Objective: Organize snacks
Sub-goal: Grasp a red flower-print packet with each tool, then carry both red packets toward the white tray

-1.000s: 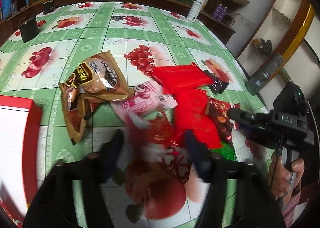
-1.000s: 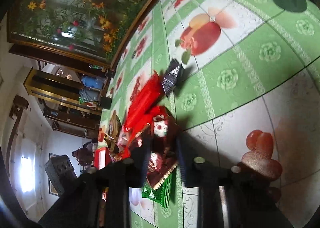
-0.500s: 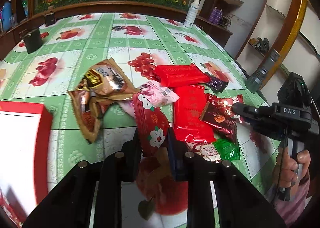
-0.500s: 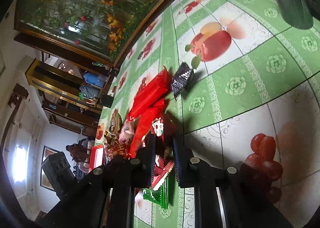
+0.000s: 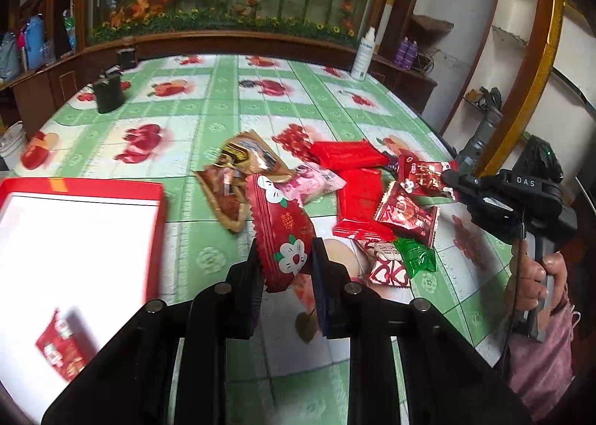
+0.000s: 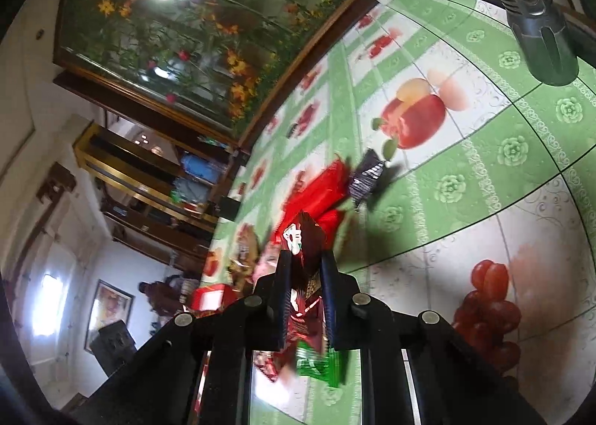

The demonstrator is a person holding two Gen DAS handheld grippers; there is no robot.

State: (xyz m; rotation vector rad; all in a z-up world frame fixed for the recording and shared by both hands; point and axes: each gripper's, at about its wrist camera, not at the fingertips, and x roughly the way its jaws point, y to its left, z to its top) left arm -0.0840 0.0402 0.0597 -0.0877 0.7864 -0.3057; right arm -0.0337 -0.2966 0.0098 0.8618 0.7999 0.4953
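Crinkled red foil is the material of the long snack packet with white flower prints (image 5: 284,235), and the left gripper (image 5: 285,268) is clamped on its near end, so most of the packet sticks out beyond the fingers, above the table with the green and white fruit-pattern cloth (image 5: 208,108). I judge that the packet is light, soft and a little slippery. The thin sealed edge can slide out of the pads, so a hold further in, on the filled body, seems safer, but with small force, because the content may crush.

The right gripper (image 6: 305,276) is clenched on a dark red foil packet with a small white figure (image 6: 303,238), again by one end. This one also looks light and easily bent.

At the near left of the table lies the flat box with red walls and white inside (image 5: 111,189), and one small red packet (image 5: 61,352) is already in it. The rest of the pile is in the middle: a brown and gold bag (image 5: 246,160), a pink packet (image 5: 314,181), flat red wrappers (image 5: 359,197) and a small green packet (image 5: 416,255). They partly overlap, so lifting one may drag its neighbour.
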